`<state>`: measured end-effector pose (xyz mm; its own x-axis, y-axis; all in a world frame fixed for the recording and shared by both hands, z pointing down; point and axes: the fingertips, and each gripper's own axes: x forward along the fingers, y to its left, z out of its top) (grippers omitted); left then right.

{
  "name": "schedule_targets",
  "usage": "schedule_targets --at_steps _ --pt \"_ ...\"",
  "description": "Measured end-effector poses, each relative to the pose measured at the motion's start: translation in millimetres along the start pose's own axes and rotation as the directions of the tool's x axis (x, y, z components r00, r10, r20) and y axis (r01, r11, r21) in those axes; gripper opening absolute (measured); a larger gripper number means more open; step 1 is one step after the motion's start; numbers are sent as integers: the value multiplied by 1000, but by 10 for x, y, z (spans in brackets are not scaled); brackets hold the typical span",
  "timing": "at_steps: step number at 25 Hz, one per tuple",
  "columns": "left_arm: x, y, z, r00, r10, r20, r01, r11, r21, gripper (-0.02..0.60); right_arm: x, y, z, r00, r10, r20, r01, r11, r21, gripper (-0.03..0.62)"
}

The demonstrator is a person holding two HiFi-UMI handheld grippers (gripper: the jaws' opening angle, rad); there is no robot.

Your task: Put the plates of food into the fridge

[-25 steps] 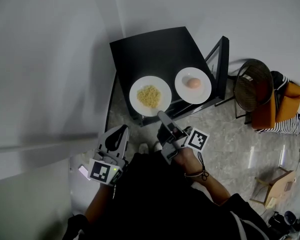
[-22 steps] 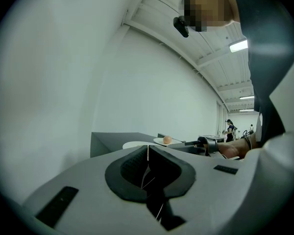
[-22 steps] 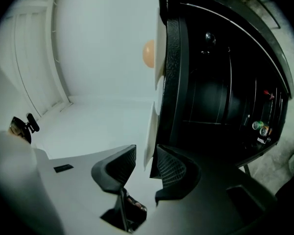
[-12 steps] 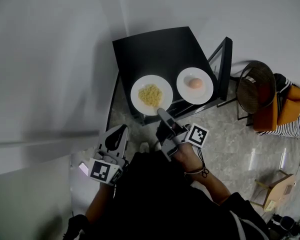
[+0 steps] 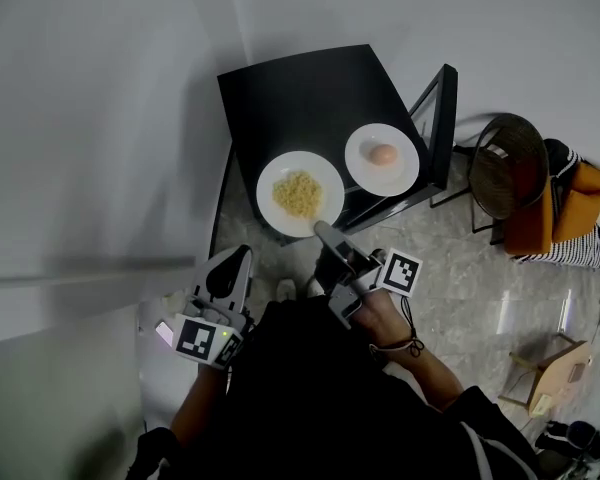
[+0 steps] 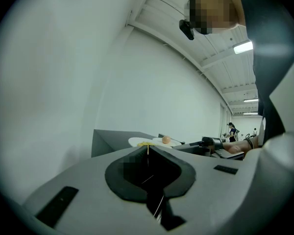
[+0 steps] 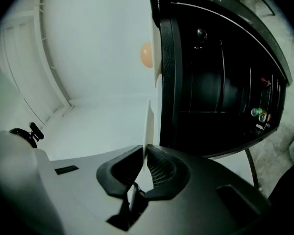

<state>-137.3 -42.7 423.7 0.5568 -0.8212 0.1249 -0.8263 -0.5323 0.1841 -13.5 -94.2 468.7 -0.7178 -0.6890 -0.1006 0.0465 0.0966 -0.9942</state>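
Two white plates sit side by side near the front edge of a black counter (image 5: 300, 98). The left plate (image 5: 266, 196) carries a heap of yellow food (image 5: 298, 194) and its near rim reaches the counter's edge. The right plate (image 5: 405, 168) holds one round, pale orange item (image 5: 383, 154). The two plates lie just beside each other with a narrow gap between them.

The right gripper (image 5: 321, 229) reaches out roughly level to the near rim of the plate with the yellow food. Its fingers (image 7: 161, 173) have just been closing. In the right gripper view, the thin white rim runs edge-on between them, pinched by the dark pads, with only the plate's thickness keeping them apart.

The left gripper (image 5: 238, 258) is held low and to the left of the counter, well apart from both plates. Its fingers (image 6: 186, 175) are pressed together with nothing between them. In the left gripper view, both plates show far off on the counter top.

Beyond the counter's right end stands a round woven chair (image 5: 505, 163) on a pale stone floor (image 5: 460, 268).
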Motion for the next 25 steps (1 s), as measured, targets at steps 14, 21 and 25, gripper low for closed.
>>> schedule_targets --at_steps 14,21,25 --pt "-13 -58 -15 1000 -1 -11 1 1000 -9 28 -581 32 -251 994 -5 -107 4 1000 -7 44" --pt "73 -40 -128 999 -22 -24 22 1000 -13 28 -730 -179 -265 993 -35 -113 35 999 -4 44" --pt "110 -70 -164 999 -30 -27 30 999 -15 28 -785 -247 -282 990 -41 -134 40 999 -14 44"
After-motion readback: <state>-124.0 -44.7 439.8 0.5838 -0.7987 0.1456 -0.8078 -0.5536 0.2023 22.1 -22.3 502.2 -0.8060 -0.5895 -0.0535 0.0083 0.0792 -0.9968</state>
